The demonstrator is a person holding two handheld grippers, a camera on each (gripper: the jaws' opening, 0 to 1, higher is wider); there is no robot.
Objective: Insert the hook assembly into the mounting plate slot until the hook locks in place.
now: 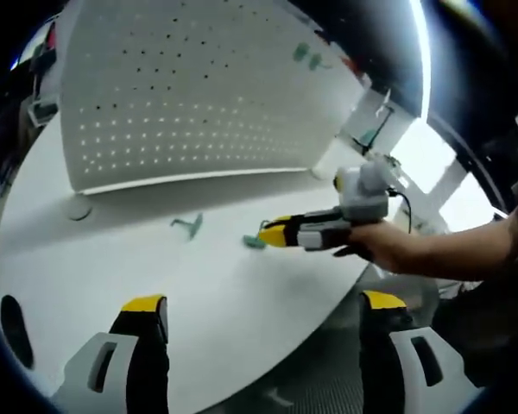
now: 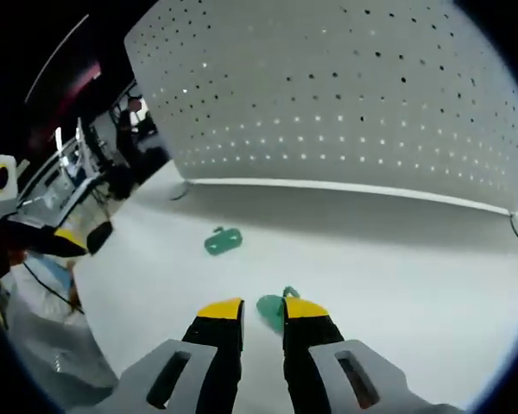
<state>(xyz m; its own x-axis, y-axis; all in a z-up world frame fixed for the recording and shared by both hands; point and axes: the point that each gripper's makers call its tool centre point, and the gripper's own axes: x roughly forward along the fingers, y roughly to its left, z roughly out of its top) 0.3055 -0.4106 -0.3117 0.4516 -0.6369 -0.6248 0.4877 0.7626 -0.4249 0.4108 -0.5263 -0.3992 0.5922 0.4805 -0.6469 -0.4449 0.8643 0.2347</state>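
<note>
Right gripper (image 2: 262, 312) closes its fingers around a green hook (image 2: 274, 310) on the tabletop (image 2: 397, 285); left gripper (image 1: 263, 304) hovers open. Next: lift and carry it to the plate (image 2: 223, 241).

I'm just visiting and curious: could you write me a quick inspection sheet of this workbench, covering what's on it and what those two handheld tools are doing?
Surface: white table, lit, with an upright white pegboard at its far side.
Job's things: green hook piece lying alone on the table; second green piece at the right tool's tips.
Clutter: nothing seen.
Grippers: left tool open, held above the table; right tool nearly closed around the second green piece, contact unclear.
Cables: dark cable at the right tool's body.
Surroundings: metal frames and equipment beyond the table edge.
</note>
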